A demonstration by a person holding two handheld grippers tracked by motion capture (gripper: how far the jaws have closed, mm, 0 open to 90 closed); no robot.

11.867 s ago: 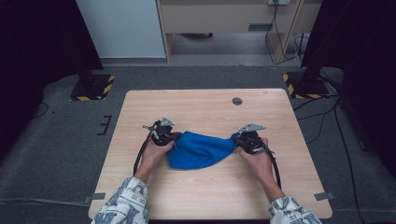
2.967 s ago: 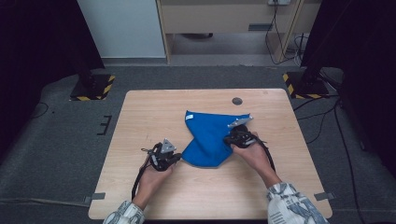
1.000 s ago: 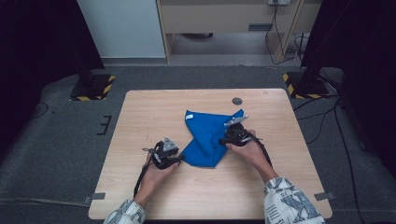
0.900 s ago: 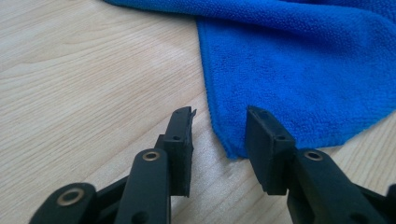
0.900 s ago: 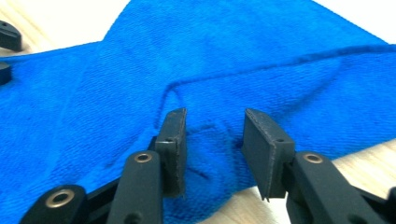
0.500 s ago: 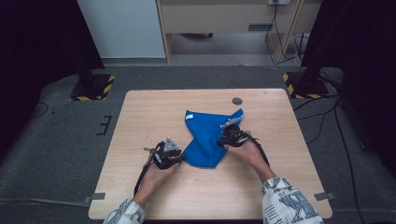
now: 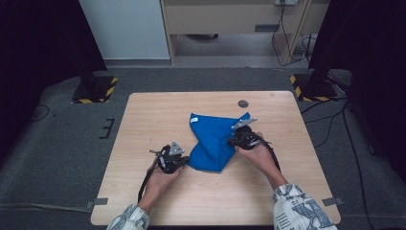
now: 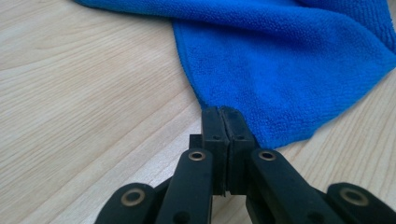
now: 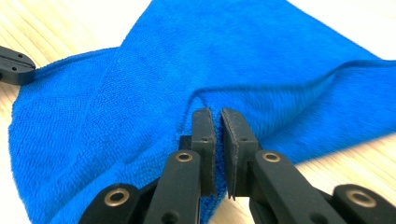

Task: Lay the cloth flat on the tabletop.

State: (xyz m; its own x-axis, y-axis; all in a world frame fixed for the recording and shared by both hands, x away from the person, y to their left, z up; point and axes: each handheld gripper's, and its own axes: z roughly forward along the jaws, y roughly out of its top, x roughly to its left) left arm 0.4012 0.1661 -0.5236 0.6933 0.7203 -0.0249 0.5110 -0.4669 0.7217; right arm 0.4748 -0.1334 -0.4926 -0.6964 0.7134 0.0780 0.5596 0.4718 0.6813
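A blue cloth (image 7: 213, 140) lies folded into a rough triangle in the middle of the wooden table (image 7: 143, 120). My left gripper (image 7: 183, 162) is low at the cloth's near left corner, its jaws shut on that corner (image 8: 243, 126). At the cloth's right side my right gripper (image 7: 231, 142) points left, with its jaws nearly together on a raised fold of the cloth (image 9: 205, 95). The right gripper view also catches the left gripper's black tip (image 9: 14, 65) at the cloth's far corner.
A small dark round disc (image 7: 243, 103) sits in the tabletop behind the cloth. Bare wood surrounds the cloth on all sides. Black stands with yellow-striped bases (image 7: 95, 89) are on the floor beyond the table's back corners.
My right gripper has slid a little left over the cloth, drawing its right edge inward. The left gripper has stayed at the near corner.
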